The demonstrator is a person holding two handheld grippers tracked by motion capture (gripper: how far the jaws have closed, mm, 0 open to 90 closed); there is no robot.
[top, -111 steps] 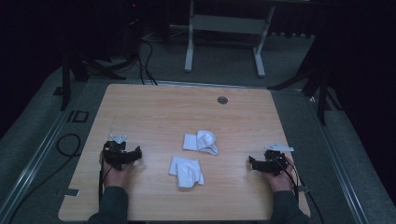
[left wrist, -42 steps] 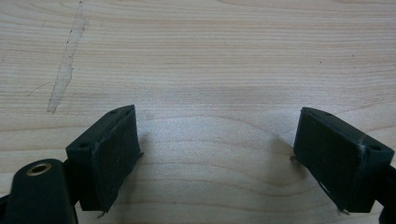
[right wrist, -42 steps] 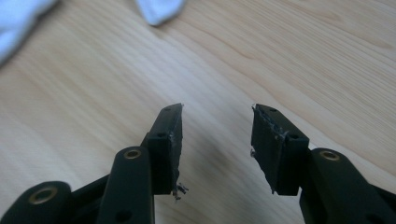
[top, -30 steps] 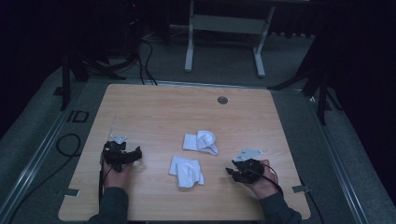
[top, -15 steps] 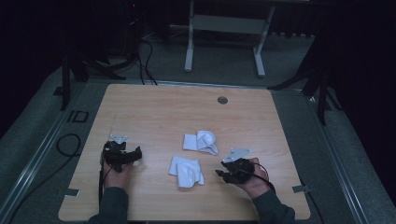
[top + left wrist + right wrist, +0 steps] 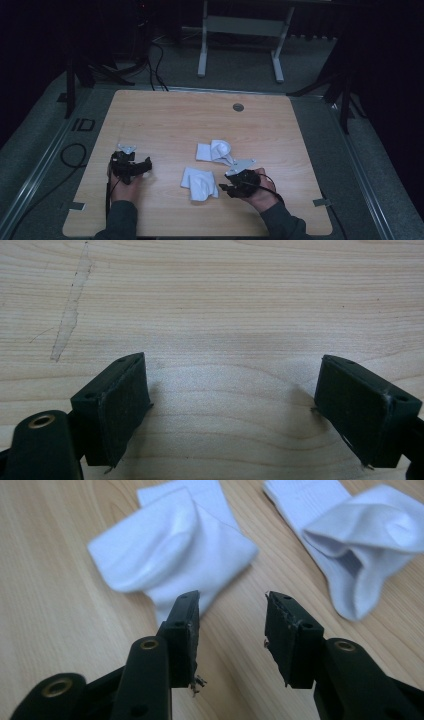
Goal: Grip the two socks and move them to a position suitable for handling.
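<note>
- Lying on the wooden table (image 6: pixel 165 115), two white socks sit near the middle of the high view, a little right of centre and towards the lower half.
- The nearer sock (image 6: pixel 199 183) is folded into a compact, roughly square bundle; its longer side runs from upper left to lower right in the high view, so it has no strong long axis.
- In the right gripper view the nearer sock (image 6: pixel 172 550) fills the upper left, with its lower corner pointing down towards the left jaw.
- The farther sock (image 6: pixel 216 151) lies just above it in the high view, long axis roughly level across the frame, its bunched, curled end at the right.
- In the right gripper view the farther sock (image 6: pixel 355 535) lies at the upper right, its open cuff turned down and to the right.
- The right gripper (image 6: pixel 226 188) sits at the lower right of the high view, just beside the nearer sock's right edge, pointing left at it.
- Its jaws stand partly spread with only bare wood between them; the left jaw's tip overlaps the nearer sock's corner, though contact is unclear.
- The left gripper (image 6: pixel 145 165) rests at the lower left of the high view, well apart from both socks, jaws spread wide over bare wood.
</note>
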